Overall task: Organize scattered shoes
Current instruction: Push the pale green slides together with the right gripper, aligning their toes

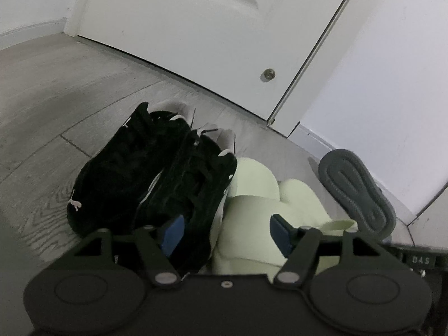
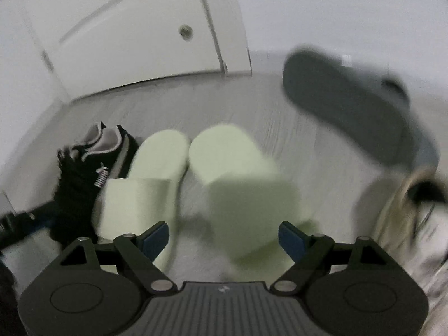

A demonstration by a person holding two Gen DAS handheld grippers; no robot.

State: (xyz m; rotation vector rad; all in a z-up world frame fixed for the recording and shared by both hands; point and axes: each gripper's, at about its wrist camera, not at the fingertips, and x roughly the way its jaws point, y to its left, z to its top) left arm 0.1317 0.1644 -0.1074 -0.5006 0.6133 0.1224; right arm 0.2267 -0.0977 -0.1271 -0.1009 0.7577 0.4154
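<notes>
Grey wood-grain floor (image 1: 42, 128) runs up to a white door (image 1: 179, 36) and pale walls in both views. Nearest the lens, the left gripper (image 1: 226, 233) fills the bottom of its frame, its body cutting off the heels of the shoes beneath; its blue pads stand moderately apart, one over the black sneaker, one over a slide, and neither clearly presses on anything. The right gripper (image 2: 224, 240) has its jaws wide with nothing gripped between them; that whole view is smeared by motion, so edges and textures are hard to read.

A pair of black sneakers (image 1: 134, 170) sits at centre left of the left view, side by side and touching, white soles and a small pale logo showing, long axes running from the bottom of the frame up toward the door, heel openings at the far end. Just right of them, touching, lies a pair of pale green slides (image 1: 252, 196), parallel to the sneakers, rounded ends toward the door.

Farther right, a grey slipper (image 1: 358, 190) leans tilted against the wall, ribbed sole facing out, long axis slanting from upper left to lower right. At the right edge of the right view, a blurred beige shape (image 2: 406, 210) is perhaps another shoe.
</notes>
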